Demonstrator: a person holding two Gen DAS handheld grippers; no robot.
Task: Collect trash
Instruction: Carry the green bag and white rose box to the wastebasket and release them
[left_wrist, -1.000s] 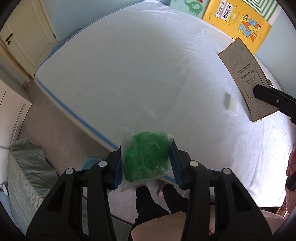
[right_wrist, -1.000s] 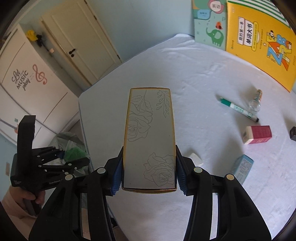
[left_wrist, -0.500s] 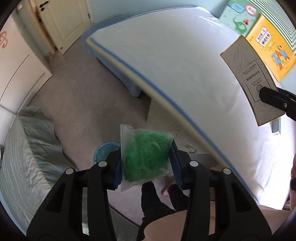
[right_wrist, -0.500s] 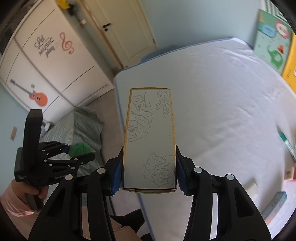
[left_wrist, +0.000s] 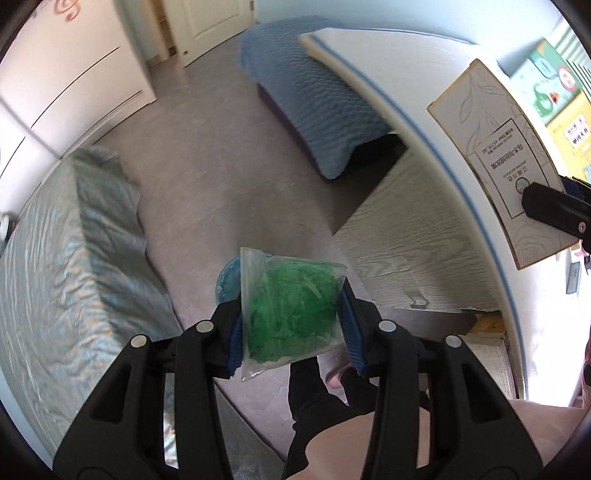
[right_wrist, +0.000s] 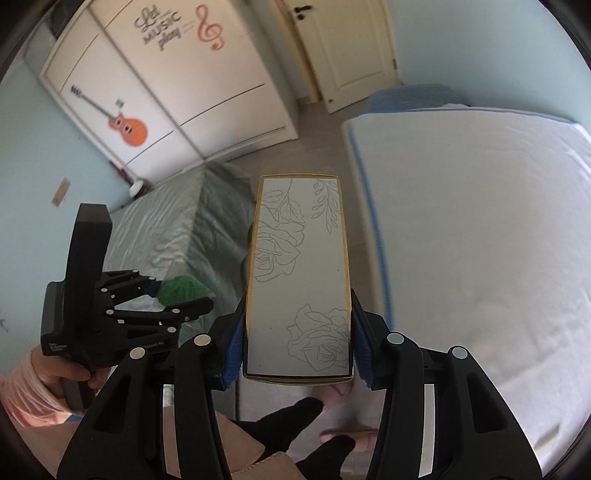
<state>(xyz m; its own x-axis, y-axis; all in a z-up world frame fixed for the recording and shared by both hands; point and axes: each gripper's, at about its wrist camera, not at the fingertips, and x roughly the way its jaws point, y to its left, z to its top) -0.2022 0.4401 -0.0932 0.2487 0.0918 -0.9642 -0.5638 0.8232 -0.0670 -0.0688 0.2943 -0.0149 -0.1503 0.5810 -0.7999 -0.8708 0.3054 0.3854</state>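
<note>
The left gripper (left_wrist: 291, 314) points steeply downward, its blue pads clamped against the sides of a clear bag of green shreds (left_wrist: 291, 310). The right gripper (right_wrist: 297, 343) tilts downward too, jaws closed on a tall flower-printed box (right_wrist: 299, 277). A hand (right_wrist: 70, 373) in a pink sleeve grasps the left gripper's handle; the right hand is apparently out of frame.

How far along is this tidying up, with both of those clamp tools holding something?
Both pickups look done: the left gripper is clamped on a clear bag of green scraps, and the right gripper is clamped on a flat box with rose drawings. Both are held off the bed, over the floor. A blue bin peeks out just behind the bag; dropping both in looks like what is left.
</note>
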